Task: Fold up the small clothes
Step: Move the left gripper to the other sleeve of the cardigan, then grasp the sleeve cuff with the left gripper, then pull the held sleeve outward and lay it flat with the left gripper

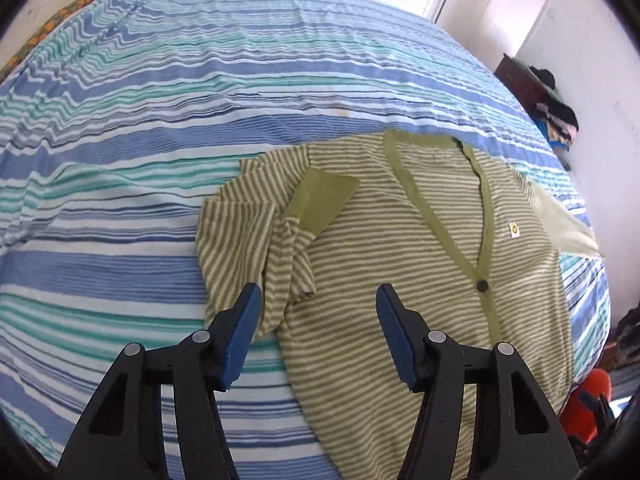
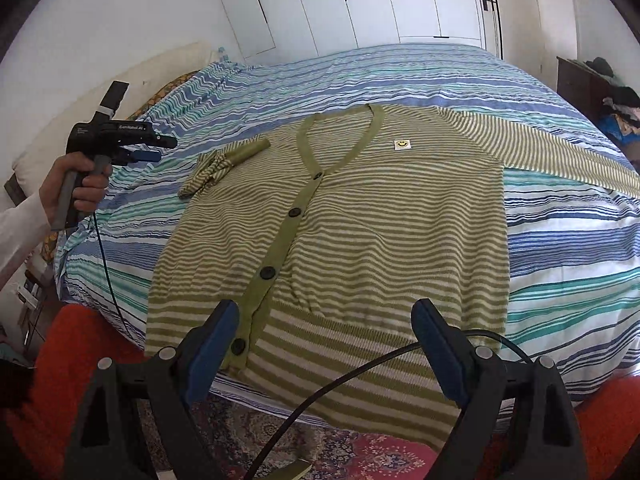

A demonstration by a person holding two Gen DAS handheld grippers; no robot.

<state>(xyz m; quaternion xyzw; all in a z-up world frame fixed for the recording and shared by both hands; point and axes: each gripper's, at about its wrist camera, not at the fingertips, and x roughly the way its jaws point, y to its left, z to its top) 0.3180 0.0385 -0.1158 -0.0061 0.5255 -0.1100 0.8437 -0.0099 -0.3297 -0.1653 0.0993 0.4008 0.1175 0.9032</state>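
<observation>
The black body of the left gripper (image 2: pixel 146 155), seen from the right wrist view, carries the white brand lettering "GenRobot.AI". The cardigan (image 2: pixel 360 232) bears a small white patch (image 2: pixel 401 144) showing a yellow smiley face, without words.

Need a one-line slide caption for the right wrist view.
Open right gripper above the hem of a striped green cardigan on the striped bedspread; one sleeve folded in, left gripper raised alongside.

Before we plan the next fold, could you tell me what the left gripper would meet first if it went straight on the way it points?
Probably the cardigan: the open left gripper aims at its body beside the folded-in sleeve. Depth is hard to judge.
</observation>
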